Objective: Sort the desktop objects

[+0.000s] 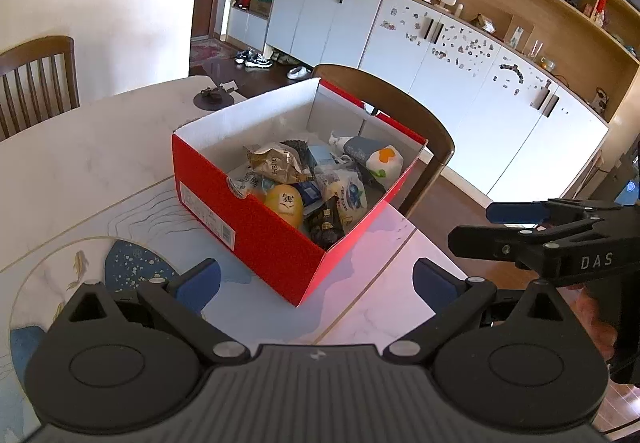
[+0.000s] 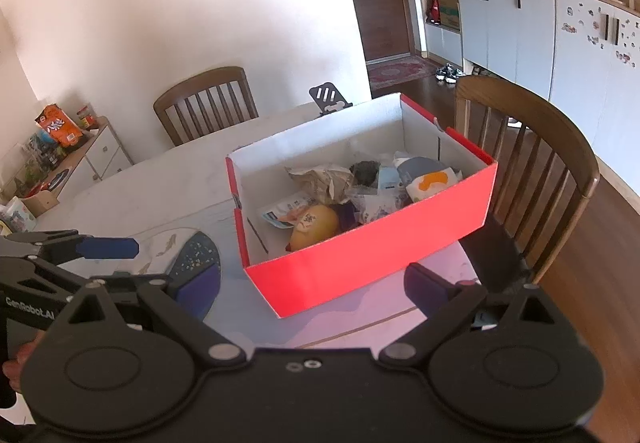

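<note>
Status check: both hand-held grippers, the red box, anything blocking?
Left hand-held gripper open, empty. Right hand-held gripper open, empty. Both short of red box; box open, full of packets and a yellow fruit. Approach unobstructed.

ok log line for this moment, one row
left tool: open, empty | right tool: open, empty | red cardboard box: on table, holds snack packets, yellow round fruit | phase: both tools short of box

Your colours, box and counter

You see a red box [image 1: 264, 239] with white inside, a yellow pouch [image 1: 285, 204] in it, a pale marbled counter [image 1: 80, 163] printed with goldfish, and black tongs [image 1: 316, 281] with blue pads [image 1: 200, 283].
</note>
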Available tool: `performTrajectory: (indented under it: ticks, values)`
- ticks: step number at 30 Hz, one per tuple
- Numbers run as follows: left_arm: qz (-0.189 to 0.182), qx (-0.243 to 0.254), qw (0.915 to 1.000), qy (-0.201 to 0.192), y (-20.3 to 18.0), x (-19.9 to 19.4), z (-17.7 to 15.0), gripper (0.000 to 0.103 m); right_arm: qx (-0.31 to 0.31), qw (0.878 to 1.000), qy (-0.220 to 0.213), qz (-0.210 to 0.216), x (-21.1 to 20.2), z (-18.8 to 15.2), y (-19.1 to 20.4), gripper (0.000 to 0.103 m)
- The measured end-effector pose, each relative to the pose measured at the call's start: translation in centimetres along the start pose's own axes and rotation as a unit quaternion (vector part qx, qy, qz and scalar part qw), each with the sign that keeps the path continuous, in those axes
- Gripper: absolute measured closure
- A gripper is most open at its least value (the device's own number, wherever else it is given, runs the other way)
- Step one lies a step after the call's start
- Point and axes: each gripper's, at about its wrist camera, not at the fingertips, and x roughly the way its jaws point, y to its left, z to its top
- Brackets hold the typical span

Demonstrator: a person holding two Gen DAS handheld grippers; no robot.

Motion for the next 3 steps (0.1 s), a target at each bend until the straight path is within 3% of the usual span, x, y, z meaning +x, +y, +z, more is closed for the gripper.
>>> performTrajectory:
  ticks: [3]
  values:
    - [-0.001,0.000,1.0000,0.000,0.07,-0.13,-0.09,0.000,0.004,1.000,0.001,-0.003,-0.01,-0.18,-0.05,0.004]
